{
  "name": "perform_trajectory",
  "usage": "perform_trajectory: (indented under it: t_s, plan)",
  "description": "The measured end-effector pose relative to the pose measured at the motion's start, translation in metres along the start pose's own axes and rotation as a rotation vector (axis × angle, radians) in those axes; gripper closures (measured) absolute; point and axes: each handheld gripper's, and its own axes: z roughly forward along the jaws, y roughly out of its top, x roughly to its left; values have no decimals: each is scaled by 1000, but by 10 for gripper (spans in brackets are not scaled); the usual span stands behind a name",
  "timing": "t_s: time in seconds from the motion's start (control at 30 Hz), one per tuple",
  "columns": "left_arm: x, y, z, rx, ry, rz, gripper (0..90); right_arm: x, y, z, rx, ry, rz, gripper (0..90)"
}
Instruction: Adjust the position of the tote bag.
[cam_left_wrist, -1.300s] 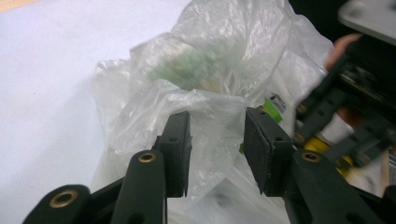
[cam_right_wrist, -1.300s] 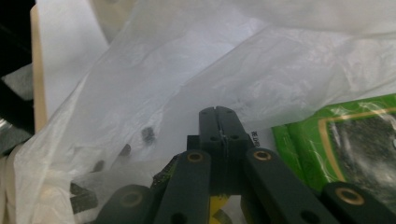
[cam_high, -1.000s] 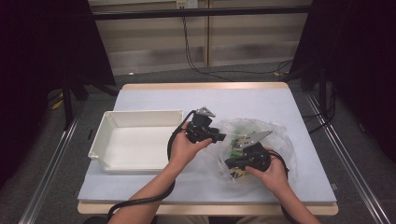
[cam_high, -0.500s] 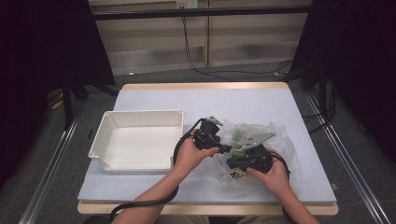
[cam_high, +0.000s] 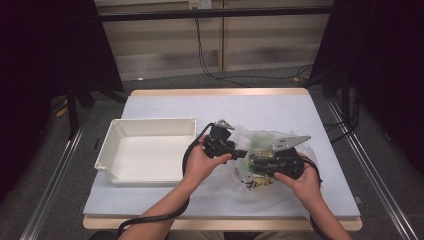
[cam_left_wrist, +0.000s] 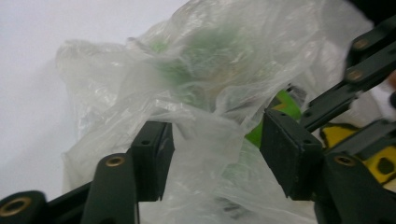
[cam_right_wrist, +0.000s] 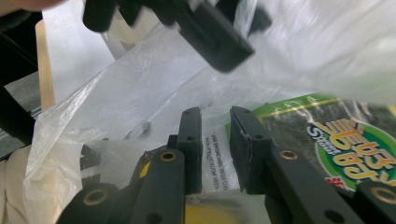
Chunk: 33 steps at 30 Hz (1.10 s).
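A clear plastic bag (cam_high: 252, 134) with snack packets inside lies on the table, right of centre. My left gripper (cam_high: 240, 152) points right into it. In the left gripper view its jaws (cam_left_wrist: 217, 154) stand open and have just been closing, with loose bag film (cam_left_wrist: 205, 140) between the pads, unpinched. My right gripper (cam_high: 251, 163) points left from the bag's other side. Its jaws (cam_right_wrist: 215, 140) have just been opening and stand a narrow gap apart, with nothing pinched. A green seaweed packet (cam_right_wrist: 327, 126) lies just right of them under the film.
A white empty tray (cam_high: 150, 122) stands left of the bag, close to the left hand. The pale table top (cam_high: 250, 105) runs bare behind the bag. A yellow and black packet (cam_high: 255, 183) shows at the bag's near side. Cables trail from both grippers toward the front edge.
The left gripper has edged down and right into the bag. The right hand has shifted slightly right and up. The bag film has been pulled into a different shape.
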Motion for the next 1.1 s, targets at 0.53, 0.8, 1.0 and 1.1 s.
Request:
perform_trajectory:
  t_s: [0.53,0.8,1.0,1.1]
  plan:
    - [-5,3,-16,-1,-8,63,621,-15,22,-5,0,-54,33,820]
    - [12,4,-13,-7,33,27,739,-42,28,-13,2,-120,82,840]
    - [15,4,-12,4,36,19,803,-63,28,-18,-21,-157,142,851]
    - [15,6,-11,6,43,18,831,-73,24,-20,-12,-188,168,855]
